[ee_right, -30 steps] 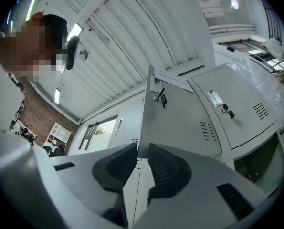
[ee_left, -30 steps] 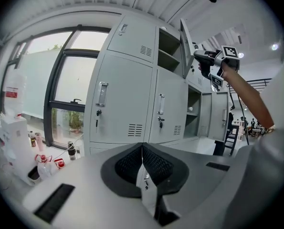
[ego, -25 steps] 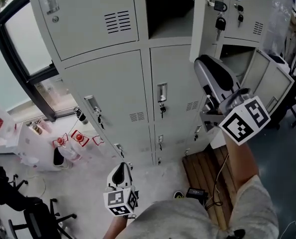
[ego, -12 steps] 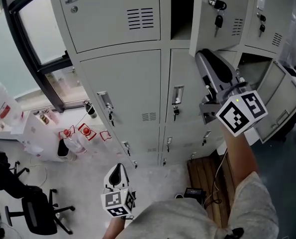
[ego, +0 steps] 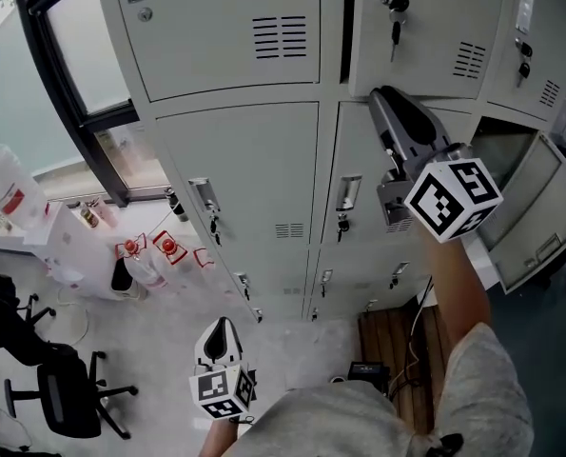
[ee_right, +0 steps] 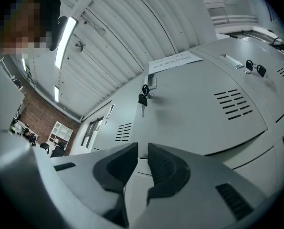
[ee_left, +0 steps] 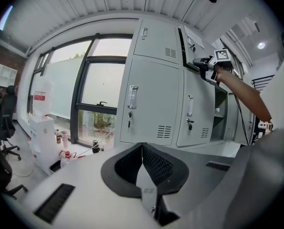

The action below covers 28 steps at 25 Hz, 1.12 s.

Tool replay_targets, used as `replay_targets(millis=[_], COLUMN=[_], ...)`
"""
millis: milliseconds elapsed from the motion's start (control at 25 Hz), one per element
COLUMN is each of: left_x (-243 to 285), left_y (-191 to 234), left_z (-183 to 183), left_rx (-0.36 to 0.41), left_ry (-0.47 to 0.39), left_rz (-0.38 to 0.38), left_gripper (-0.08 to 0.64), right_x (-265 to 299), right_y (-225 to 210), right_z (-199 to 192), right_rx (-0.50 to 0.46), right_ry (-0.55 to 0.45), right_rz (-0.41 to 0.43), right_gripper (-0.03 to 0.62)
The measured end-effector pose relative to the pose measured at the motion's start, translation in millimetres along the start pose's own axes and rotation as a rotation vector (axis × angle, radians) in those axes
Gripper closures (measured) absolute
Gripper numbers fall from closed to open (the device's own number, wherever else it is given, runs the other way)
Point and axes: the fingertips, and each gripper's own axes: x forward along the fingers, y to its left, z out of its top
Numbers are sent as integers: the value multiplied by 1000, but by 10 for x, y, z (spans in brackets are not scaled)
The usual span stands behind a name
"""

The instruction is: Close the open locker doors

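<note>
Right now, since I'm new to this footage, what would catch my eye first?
The right claw stands out, raised to the nearly shut upper locker door at top centre. Its jaws have just been closing, with nothing between them. At the far right, a lower locker door hangs wide open.

claws (ego: pixel 220 328) (ego: pixel 385 103): 2 | open locker doors (ego: pixel 425 27) (ego: pixel 539 208): 2 | office chairs (ego: pixel 68 398) (ego: pixel 7 324): 2

Left gripper (ego: pixel 222 325) low, closed; right gripper (ego: pixel 381 95) raised, empty jaws closing
</note>
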Motion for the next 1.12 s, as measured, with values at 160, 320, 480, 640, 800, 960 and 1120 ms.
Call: replay_targets(millis=[160,320,480,640,800,960,1120], left_x=[24,73,113,141,138,120,93], left_y=[7,-28,-81,-169,-207,-193,-174], left_z=[-4,-25,-24,-32,-30,-25,-45], left_rx=[-8,-15,-11,1,-1,2,1], left_ry=[-1,3,-3,2,5,5,9], left_rz=[24,32,34,22,17,18,18], left_gripper=[549,549,549,549,549,549,549], right_x=[103,149,157,159,158,154,162], right_y=[-93,-92,-84,-84,-95,-105,-99], right_z=[-65,-52,-56,-59,-61,-55,-61], right_rx=[6,-44,-49,-57,-39,-17,-32], right_ry=[8,0,4,2,8,12,24], right_rz=[0,1,7,7,8,7,-3], right_gripper=[514,520,520,520,526,526,526])
